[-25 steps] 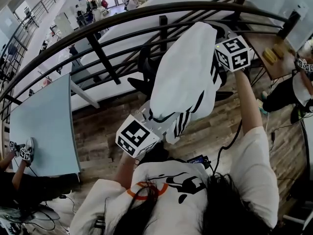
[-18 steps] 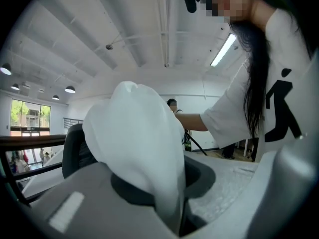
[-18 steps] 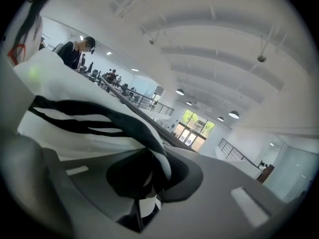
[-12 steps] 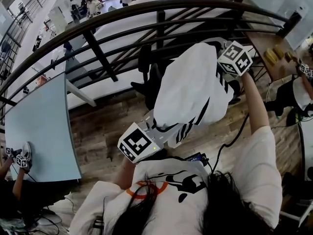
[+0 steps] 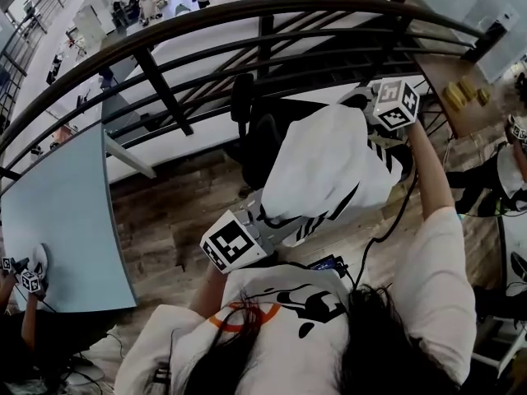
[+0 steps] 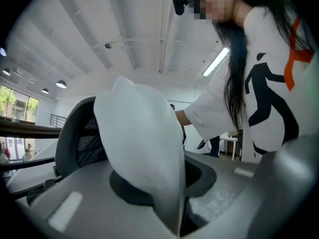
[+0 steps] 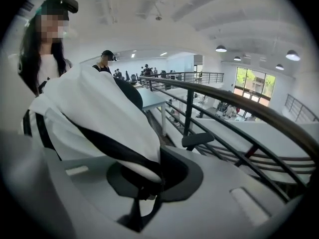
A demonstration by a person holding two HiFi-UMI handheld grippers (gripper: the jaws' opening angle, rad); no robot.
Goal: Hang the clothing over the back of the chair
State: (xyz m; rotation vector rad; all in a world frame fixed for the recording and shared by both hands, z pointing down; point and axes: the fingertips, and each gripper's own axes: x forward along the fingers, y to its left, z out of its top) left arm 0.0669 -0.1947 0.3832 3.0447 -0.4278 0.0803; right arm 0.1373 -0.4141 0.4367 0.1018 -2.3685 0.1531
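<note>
Clothing [image 5: 325, 167]: white, black-striped, seemingly slick fabric

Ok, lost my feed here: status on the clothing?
Both shut on the white garment: left gripper, right gripper. Garment held spread at the black chair, not draped yet. Nothing seen in the way.

Chair back [image 5: 262, 137] (partly) behind clothing [image 5: 325, 167]

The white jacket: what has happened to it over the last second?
The right gripper brought the far end of the jacket down from the height of the railing toward the chair. The left gripper barely shifted. Both pairs of jaws stay clamped on the jacket.
</note>
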